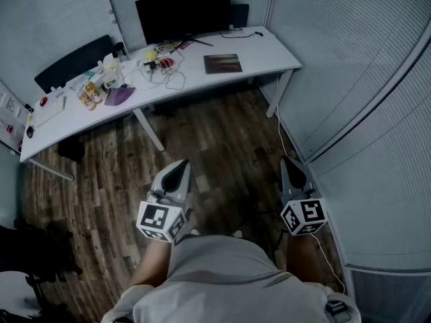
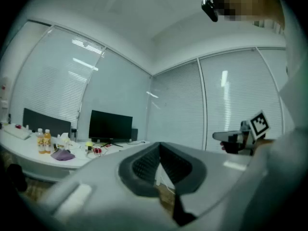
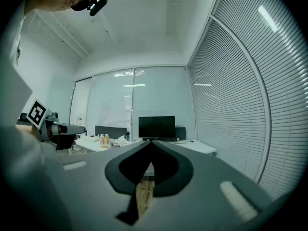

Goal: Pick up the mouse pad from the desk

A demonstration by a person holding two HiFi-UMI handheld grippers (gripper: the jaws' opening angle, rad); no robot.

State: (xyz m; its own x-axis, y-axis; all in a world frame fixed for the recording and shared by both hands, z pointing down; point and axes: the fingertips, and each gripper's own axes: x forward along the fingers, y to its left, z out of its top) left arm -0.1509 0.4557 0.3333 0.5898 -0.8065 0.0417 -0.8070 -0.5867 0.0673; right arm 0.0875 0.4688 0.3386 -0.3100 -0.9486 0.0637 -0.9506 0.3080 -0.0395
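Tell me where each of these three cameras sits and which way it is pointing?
Head view: on the person's head, looking steeply down at desk and mouse pad; shows torso, left gripper, right gripper.
Left gripper view: on that gripper, facing level toward the desk; its shut fingers fill the foreground.
Right gripper view: likewise, its own shut fingers in front.
Shared: both gripper views show the monitor.

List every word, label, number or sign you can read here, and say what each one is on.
No text can be read in any view.
Bottles: labels too small to read.
Mouse pad: dark pattern, no legible print.
Monitor: screen dark, nothing shown.
Left gripper and right gripper: cubes bear black-and-white square markers, not words.
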